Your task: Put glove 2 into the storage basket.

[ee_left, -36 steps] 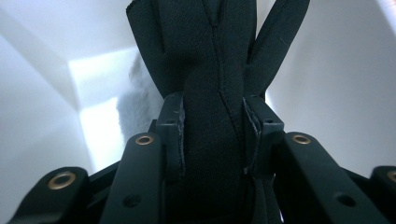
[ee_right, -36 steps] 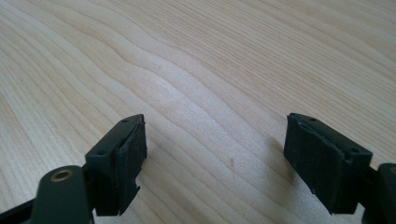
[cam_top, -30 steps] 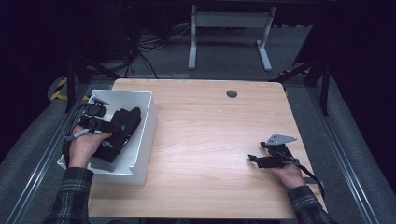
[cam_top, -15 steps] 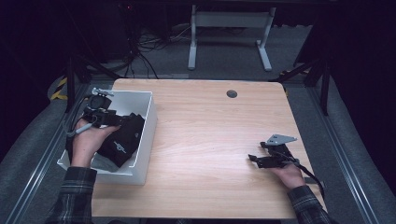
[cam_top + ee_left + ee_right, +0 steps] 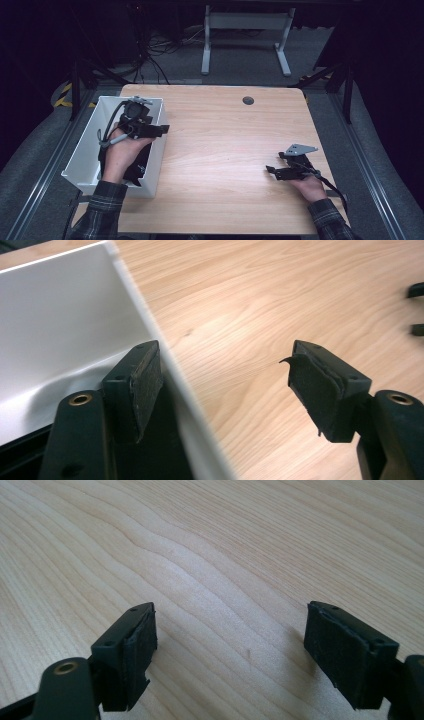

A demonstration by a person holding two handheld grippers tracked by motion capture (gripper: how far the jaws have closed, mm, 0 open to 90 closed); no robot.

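One white bin (image 5: 85, 159) on one wooden counter (image 5: 225, 150), one dark item, perhaps a bag (image 5: 134, 167), inside, left claw (image 5: 162, 130) just opened, empty, above bin wall, right claw (image 5: 270, 172) apart, empty.

A wooden table (image 5: 220, 150) fills the middle of the high view. At its left edge stands a white bin (image 5: 90, 155), open at the top, with something black (image 5: 135, 167) lying inside it; what it is cannot be told. The left hand (image 5: 121, 155) reaches over the bin and holds the left gripper (image 5: 162, 130) above the bin's right wall, its tips pointing out toward the table top. Its jaws have just been opening, with nothing seen between them. Well apart, near the table's right edge, the right hand (image 5: 309, 186) holds the right gripper (image 5: 270, 171) low over the bare wood, jaws pointing left and spread, nothing between them. A small dark round hole (image 5: 248, 100) sits near the far edge.
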